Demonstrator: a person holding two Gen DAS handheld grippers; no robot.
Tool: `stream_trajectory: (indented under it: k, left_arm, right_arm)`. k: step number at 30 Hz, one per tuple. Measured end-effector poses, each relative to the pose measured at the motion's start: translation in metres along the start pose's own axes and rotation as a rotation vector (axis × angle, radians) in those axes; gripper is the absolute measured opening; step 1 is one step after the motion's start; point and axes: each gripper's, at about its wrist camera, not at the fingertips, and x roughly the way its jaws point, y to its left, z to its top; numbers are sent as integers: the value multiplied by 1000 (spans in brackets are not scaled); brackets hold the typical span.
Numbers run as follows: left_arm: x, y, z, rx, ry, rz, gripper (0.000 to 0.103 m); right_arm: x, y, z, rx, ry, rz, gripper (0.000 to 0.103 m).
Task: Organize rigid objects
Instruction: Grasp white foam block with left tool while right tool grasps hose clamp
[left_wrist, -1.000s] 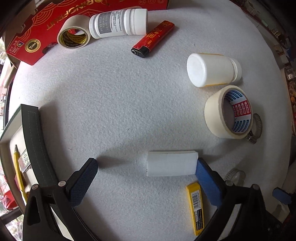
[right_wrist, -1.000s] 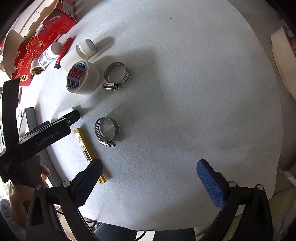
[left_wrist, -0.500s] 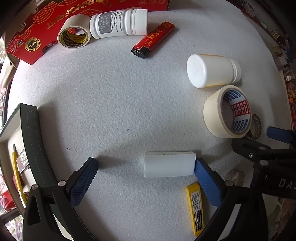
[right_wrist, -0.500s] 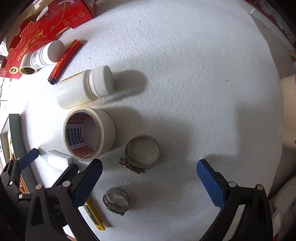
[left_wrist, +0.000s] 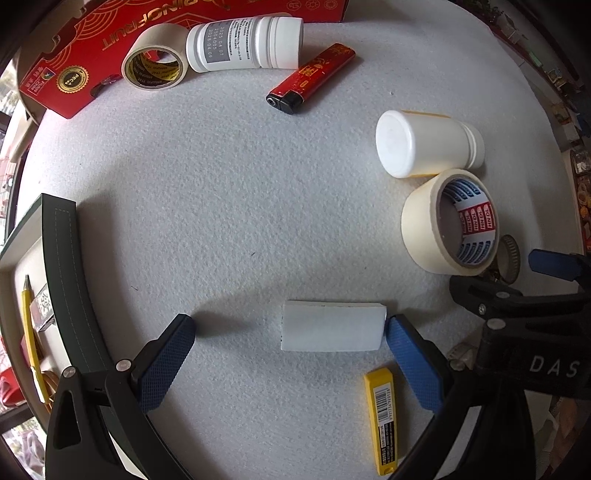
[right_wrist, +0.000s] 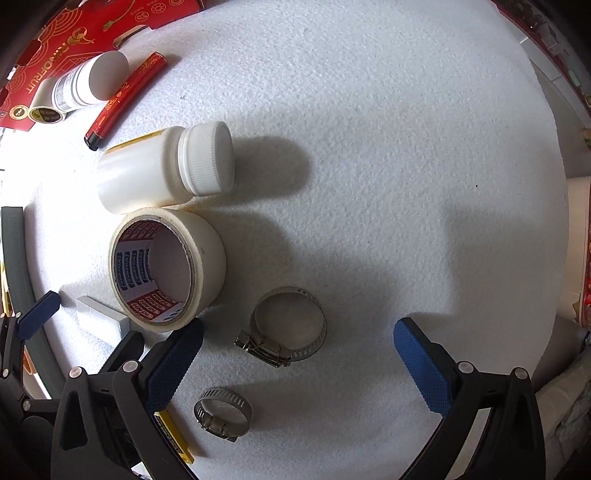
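Note:
My left gripper (left_wrist: 288, 328) is open, low over the white felt. A white block (left_wrist: 332, 326) lies between its fingers, its right end against the right finger (left_wrist: 410, 354). My right gripper (right_wrist: 295, 332) is open around a large metal hose clamp (right_wrist: 286, 326); a smaller clamp (right_wrist: 221, 413) lies nearer the camera. A masking tape roll (right_wrist: 166, 269) and a white bottle (right_wrist: 166, 170) lie just left of the right gripper. A yellow blade case (left_wrist: 380, 417), a red lighter (left_wrist: 312, 77), a labelled bottle (left_wrist: 243, 42) and a second tape roll (left_wrist: 155, 57) show in the left view.
A red cardboard box (left_wrist: 74, 55) lies at the far edge. A dark strip (left_wrist: 66, 280) borders the felt on the left, with a pencil (left_wrist: 31, 332) beyond it. The right gripper (left_wrist: 535, 295) enters the left view at the right.
My right gripper has moved forward over the felt, from beside the blade case to around the large hose clamp. My left gripper has barely moved and stays around the white block.

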Motion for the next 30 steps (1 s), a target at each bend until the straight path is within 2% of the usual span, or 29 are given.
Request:
stream_trajectory:
  k: [5,7,10,12,13,15,16,17,18,22,30]
  left_arm:
    - [0,-8,0,0,34,-1,103]
    - [-1,-14,1,20,49,-1,103]
    - [-3,-27,-2,67,63,-3,101]
    - [-7,-32,-5,89,55,-6,95]
    - [-9,-35,-6,96,54,-7,93]
    - [-13,-38,-8,109,49,-9,82]
    - [-17,-41,-9,117,41,-10,78]
    - [-20,-43,-10,127,35,-10,69]
    - [-24,-46,-12,140,25,-9,54]
    - [-31,-40,-17,147,38,-44,53]
    - [-69,-32,-29,147,-3,-118,53]
  right_arm:
    - [-4,0,-12,-17,4,-8,103]
    - [-8,3,-15,-29,2,-8,99]
    - [-13,13,-17,-70,-7,-9,85]
    - [-18,19,-17,-101,-18,-9,68]
    - [-20,22,-18,-114,-22,-11,64]
    - [-23,24,-18,-123,-26,-10,47]
    - [-24,24,-17,-122,-29,-7,44]
    - [-25,24,-17,-121,-28,-9,42]
    - [-25,24,-18,-122,-28,-8,42]
    - [-27,16,-25,-81,-36,-11,42]
    - [-36,-15,-60,21,-57,44,42]
